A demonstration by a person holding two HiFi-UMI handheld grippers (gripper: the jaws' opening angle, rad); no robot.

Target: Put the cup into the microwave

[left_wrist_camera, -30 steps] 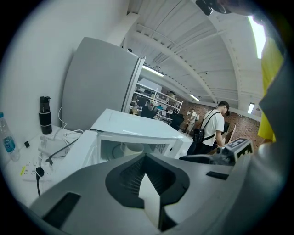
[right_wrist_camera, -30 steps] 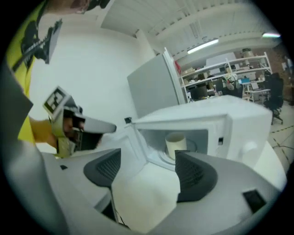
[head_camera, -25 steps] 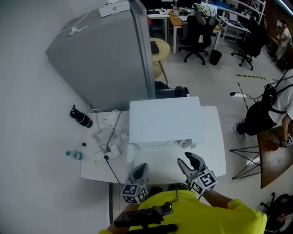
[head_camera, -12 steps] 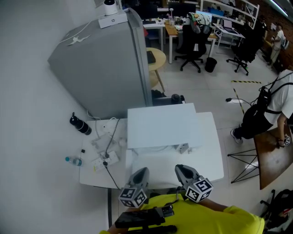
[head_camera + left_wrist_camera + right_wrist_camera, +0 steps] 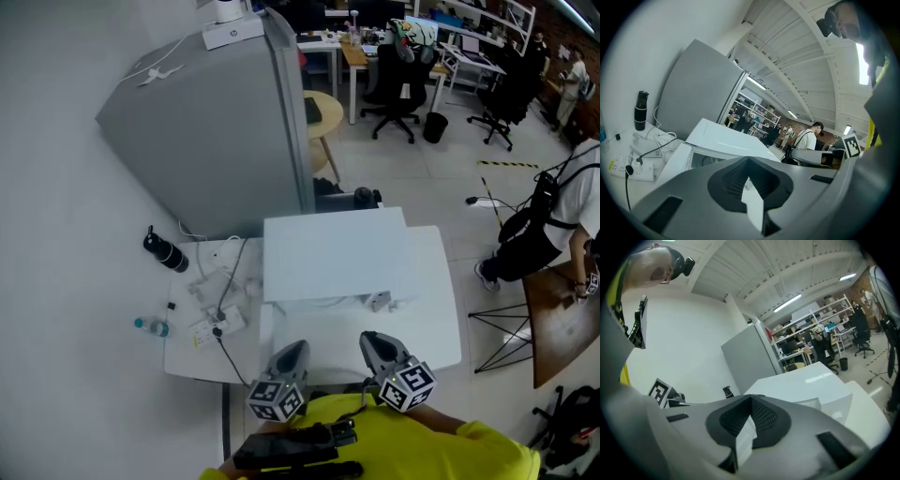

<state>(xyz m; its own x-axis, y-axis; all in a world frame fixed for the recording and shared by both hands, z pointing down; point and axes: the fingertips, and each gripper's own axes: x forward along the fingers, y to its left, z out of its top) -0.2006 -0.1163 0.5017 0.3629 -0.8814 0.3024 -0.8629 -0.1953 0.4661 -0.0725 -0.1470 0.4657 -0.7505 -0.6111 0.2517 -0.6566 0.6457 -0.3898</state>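
Note:
A white microwave (image 5: pixel 333 255) stands on the white table (image 5: pixel 433 323), with its front towards me. A small pale object (image 5: pixel 379 301) sits just in front of it; I cannot tell whether it is the cup. My left gripper (image 5: pixel 289 354) and right gripper (image 5: pixel 378 345) hover side by side over the table's near edge, both short of the microwave. Both are shut with nothing held. In the left gripper view the jaws of the left gripper (image 5: pixel 749 161) meet, with the microwave (image 5: pixel 719 138) beyond. In the right gripper view the right gripper (image 5: pixel 751 401) is equally shut before the microwave (image 5: pixel 808 376).
A tall grey refrigerator (image 5: pixel 216 122) stands behind the table. A black bottle (image 5: pixel 165 248), a power strip with cables (image 5: pixel 217 314) and a clear bottle (image 5: pixel 150 324) lie at the table's left. A person (image 5: pixel 548 225) stands at the right by a wooden table (image 5: pixel 562 323).
The right gripper's jaws stood apart a second ago and are now together. Both grippers have drawn slightly back towards me.

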